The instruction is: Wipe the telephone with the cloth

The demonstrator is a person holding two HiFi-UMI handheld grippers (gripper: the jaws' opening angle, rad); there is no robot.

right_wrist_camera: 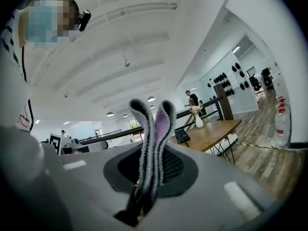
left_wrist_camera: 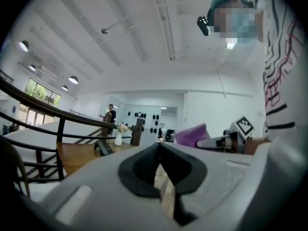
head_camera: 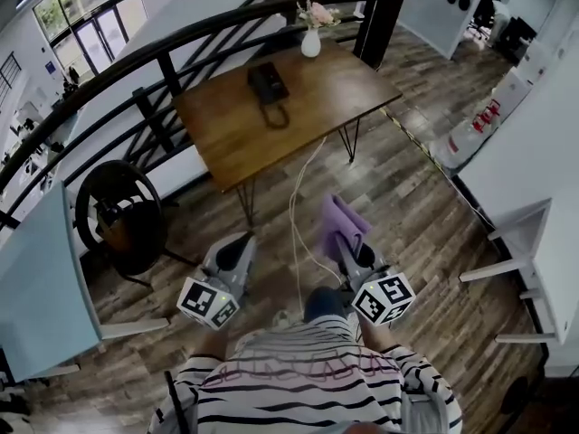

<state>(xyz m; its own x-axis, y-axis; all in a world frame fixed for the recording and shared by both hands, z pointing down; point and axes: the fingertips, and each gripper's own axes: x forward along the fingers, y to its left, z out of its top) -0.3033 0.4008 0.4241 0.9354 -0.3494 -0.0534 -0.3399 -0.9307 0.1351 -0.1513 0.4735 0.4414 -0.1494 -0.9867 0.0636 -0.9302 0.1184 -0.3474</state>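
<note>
Purple cloth (head_camera: pixel 345 217), black telephone (head_camera: pixel 268 84), brown wood-grain table (head_camera: pixel 312 107), white vase (head_camera: pixel 310 43), grey left gripper (head_camera: pixel 242 241) and right gripper (head_camera: pixel 347 242) with black-and-white checker-marked cubes, black-striped white shirt (head_camera: pixel 308 378), grey-brown plank floor (head_camera: pixel 425 242).

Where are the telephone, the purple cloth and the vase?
telephone (head_camera: pixel 267 81), head view, middle of its black body.
cloth (head_camera: pixel 343 218), head view, middle of the purple fold.
vase (head_camera: pixel 310 44), head view, its white belly.

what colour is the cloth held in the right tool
Purple; the cloth shows best in the head view.
</note>
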